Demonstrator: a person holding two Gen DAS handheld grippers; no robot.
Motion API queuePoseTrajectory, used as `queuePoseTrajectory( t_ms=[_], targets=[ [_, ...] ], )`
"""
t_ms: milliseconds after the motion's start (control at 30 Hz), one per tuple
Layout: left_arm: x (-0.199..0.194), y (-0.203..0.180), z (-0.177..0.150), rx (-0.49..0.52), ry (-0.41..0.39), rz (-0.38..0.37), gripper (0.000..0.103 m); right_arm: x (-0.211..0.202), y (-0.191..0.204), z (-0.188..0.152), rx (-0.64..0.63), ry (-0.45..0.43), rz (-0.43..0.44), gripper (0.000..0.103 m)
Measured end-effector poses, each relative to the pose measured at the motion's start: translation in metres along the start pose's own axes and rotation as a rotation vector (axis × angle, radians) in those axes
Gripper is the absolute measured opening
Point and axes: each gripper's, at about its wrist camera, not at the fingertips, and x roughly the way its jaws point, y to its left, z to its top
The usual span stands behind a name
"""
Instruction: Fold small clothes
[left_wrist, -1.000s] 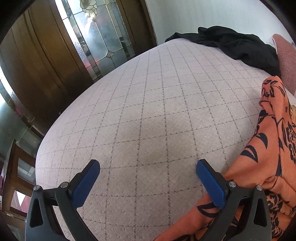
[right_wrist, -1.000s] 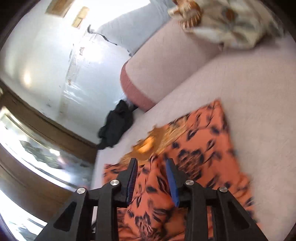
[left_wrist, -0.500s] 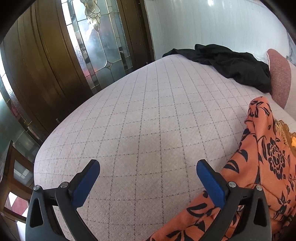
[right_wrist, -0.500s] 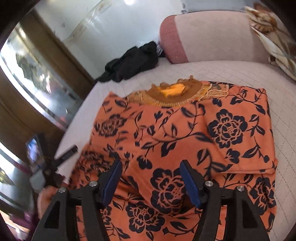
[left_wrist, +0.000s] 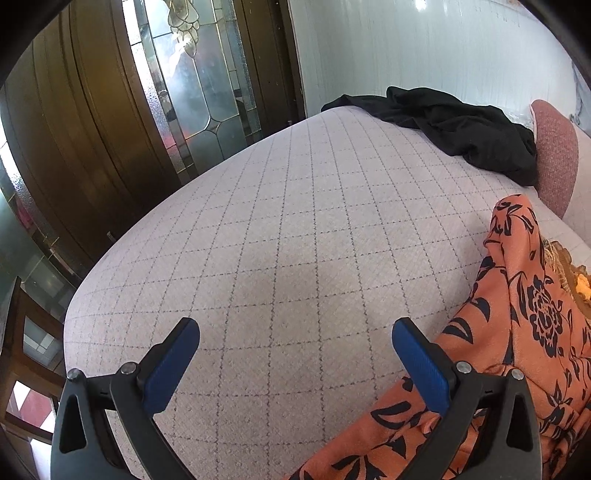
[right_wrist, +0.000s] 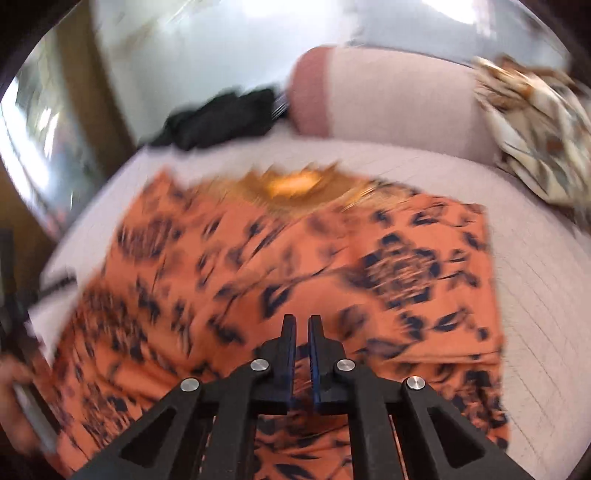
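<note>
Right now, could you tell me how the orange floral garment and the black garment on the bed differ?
The orange floral garment is spread fairly flat with folded edges; the black garment lies crumpled in a heap. The orange one is patterned with dark flowers, the black one plain. The orange one lies under the shut right gripper; the black one sits far off by the pink bolster. Both rest on the quilted bed.
</note>
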Motion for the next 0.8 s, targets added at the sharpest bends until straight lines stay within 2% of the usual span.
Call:
queuePoseTrajectory(
  t_ms=[33, 133, 200, 233, 267, 300, 333, 433, 567, 633, 700, 733, 800],
  targets=[
    [0.0, 0.0, 0.0, 0.0, 0.0, 0.001, 0.103, -0.005, -0.01, 0.003, 0.04, -0.006, 0.025, 0.007],
    [0.0, -0.001, -0.001, -0.001, -0.001, 0.003, 0.103, -0.01, -0.014, 0.005, 0.079, 0.039, 0.195, 0.008],
    [0.0, -0.001, -0.002, -0.002, 0.001, 0.002, 0.103, -0.007, 0.0, 0.001, 0.055, 0.077, 0.236, 0.016],
    [-0.001, -0.002, -0.002, -0.001, 0.002, 0.0, 0.103, -0.004, 0.012, -0.002, 0.019, 0.098, 0.227, 0.03],
    [-0.001, -0.003, -0.002, 0.001, 0.002, -0.003, 0.103, -0.001, 0.022, -0.005, -0.015, 0.107, 0.217, 0.057],
    [-0.001, -0.004, -0.002, 0.002, 0.001, -0.006, 0.103, 0.001, 0.029, -0.006, -0.04, 0.111, 0.211, 0.074],
    [-0.002, -0.003, -0.002, 0.002, 0.001, -0.008, 0.103, 0.002, 0.037, -0.01, -0.063, 0.097, 0.215, 0.082],
    [-0.002, 0.0, -0.001, -0.012, 0.003, -0.013, 0.103, 0.001, 0.055, -0.016, -0.094, 0.066, 0.201, 0.082],
    [-0.003, 0.002, 0.001, -0.015, 0.006, -0.028, 0.103, 0.015, 0.083, -0.023, -0.17, 0.047, 0.092, 0.08],
    [-0.003, 0.003, 0.001, -0.012, 0.004, -0.03, 0.103, 0.028, 0.088, -0.024, -0.158, 0.06, 0.056, 0.079],
    [-0.003, 0.003, 0.001, -0.012, 0.003, -0.028, 0.103, 0.041, 0.089, -0.027, -0.135, 0.066, 0.006, 0.065],
    [-0.002, 0.004, 0.001, -0.015, 0.004, -0.028, 0.103, 0.046, 0.087, -0.027, -0.124, 0.056, -0.034, 0.052],
    [-0.001, 0.005, 0.002, -0.021, 0.008, -0.031, 0.103, 0.046, 0.085, -0.026, -0.12, 0.031, -0.053, 0.039]
  ],
)
